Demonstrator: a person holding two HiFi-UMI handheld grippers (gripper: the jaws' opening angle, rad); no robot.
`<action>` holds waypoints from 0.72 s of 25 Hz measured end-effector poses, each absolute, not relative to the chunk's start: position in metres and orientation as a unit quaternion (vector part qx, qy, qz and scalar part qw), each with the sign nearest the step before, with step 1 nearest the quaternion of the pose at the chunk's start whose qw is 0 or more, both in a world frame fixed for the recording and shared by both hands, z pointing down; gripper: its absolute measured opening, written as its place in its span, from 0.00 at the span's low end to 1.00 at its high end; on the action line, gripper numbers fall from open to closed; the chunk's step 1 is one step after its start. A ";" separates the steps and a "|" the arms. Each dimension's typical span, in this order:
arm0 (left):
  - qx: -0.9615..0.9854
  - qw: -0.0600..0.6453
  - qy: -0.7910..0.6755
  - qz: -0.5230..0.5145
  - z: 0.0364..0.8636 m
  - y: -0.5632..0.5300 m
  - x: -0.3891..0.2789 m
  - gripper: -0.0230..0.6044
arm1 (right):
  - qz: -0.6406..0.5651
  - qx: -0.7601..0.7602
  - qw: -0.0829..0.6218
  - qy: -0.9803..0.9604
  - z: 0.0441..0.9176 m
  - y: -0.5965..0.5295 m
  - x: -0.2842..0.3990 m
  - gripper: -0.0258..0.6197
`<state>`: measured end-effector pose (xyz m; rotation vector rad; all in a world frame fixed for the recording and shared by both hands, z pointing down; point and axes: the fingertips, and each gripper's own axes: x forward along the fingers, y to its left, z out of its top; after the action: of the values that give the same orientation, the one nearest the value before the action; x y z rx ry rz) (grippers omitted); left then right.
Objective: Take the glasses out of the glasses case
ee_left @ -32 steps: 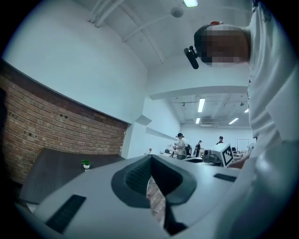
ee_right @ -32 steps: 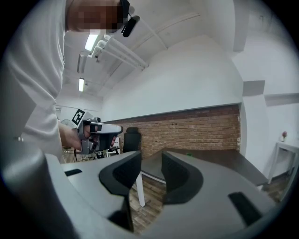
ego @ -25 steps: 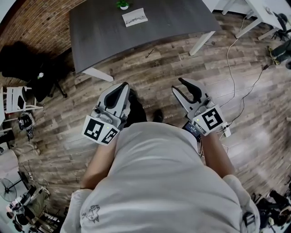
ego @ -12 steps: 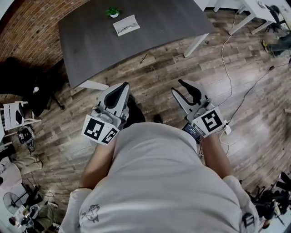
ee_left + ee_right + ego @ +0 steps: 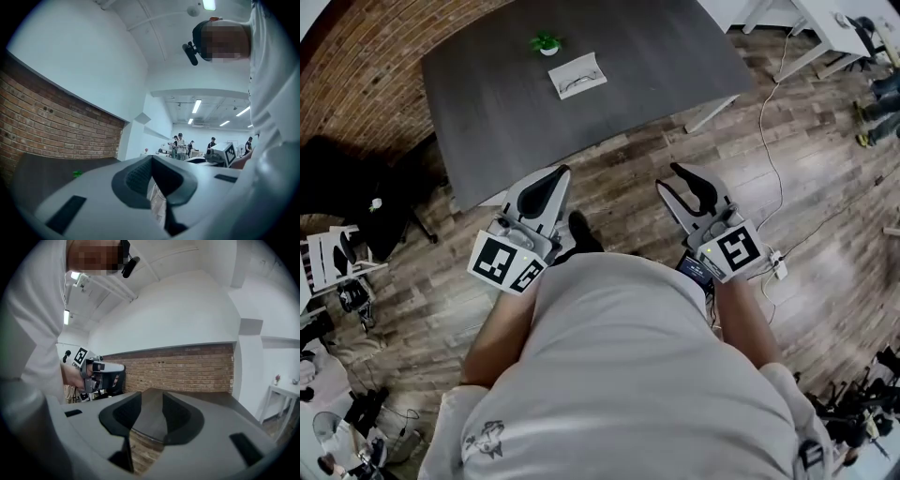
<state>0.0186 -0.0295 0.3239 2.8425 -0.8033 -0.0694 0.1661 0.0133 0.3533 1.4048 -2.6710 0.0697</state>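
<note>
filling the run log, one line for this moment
left gripper: shut, empty | right gripper: open, empty | glasses case: on table, untouched

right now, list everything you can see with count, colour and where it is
table: one, dark grey, ahead of the person
glasses case: one, white, open, on the table's far part
glasses: one pair, dark, seemingly lying in the case, too small to be sure
potted plant: one, green in a white pot, on the table just beyond the case
brick wall: one, red-brown, left of the table
cables: several, white and dark, on the wood floor at right
shirt: one, white, on the person
left gripper: one, grey, jaws together, empty, short of the table
right gripper: one, grey, jaws apart, empty, short of the table
</note>
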 end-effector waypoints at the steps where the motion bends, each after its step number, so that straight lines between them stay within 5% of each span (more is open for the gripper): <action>1: 0.958 0.093 -0.270 -0.024 0.322 -0.039 0.013 0.05 | 0.022 0.467 0.061 -0.882 0.351 0.004 0.161 0.27; 18: 0.962 0.099 -0.251 -0.042 0.318 -0.150 -0.081 0.05 | 0.022 0.489 0.072 -0.869 0.343 -0.109 0.078 0.27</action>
<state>-0.0809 -0.1502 0.3184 2.8460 -0.7420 -0.1246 0.0775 -0.1089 0.3427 1.4687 -2.6127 0.0651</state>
